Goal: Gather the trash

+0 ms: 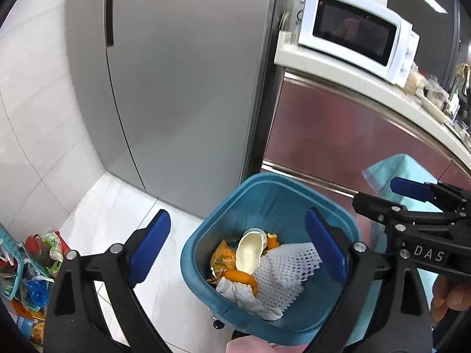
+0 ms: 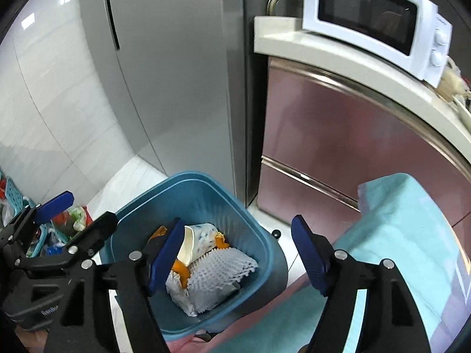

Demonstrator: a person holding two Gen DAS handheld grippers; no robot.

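A blue trash bin (image 1: 206,235) (image 2: 247,223) stands on the white floor in front of the fridge. Inside lie a white foam net (image 1: 291,270) (image 2: 220,273), a paper cup (image 1: 250,250) (image 2: 200,238), orange peel (image 1: 244,278) and crumpled paper (image 1: 244,297). My left gripper (image 1: 238,250) hovers open and empty above the bin; it also shows in the right wrist view (image 2: 73,209). My right gripper (image 2: 235,256) is open and empty over the bin's right rim; it also shows in the left wrist view (image 1: 379,194).
A grey fridge (image 1: 176,73) stands behind the bin. A counter (image 1: 368,88) with a white microwave (image 1: 356,32) is to the right. A teal cloth (image 2: 412,235) lies at right. A teal basket (image 1: 14,264) and bags of clutter (image 1: 44,253) lie on the floor at left.
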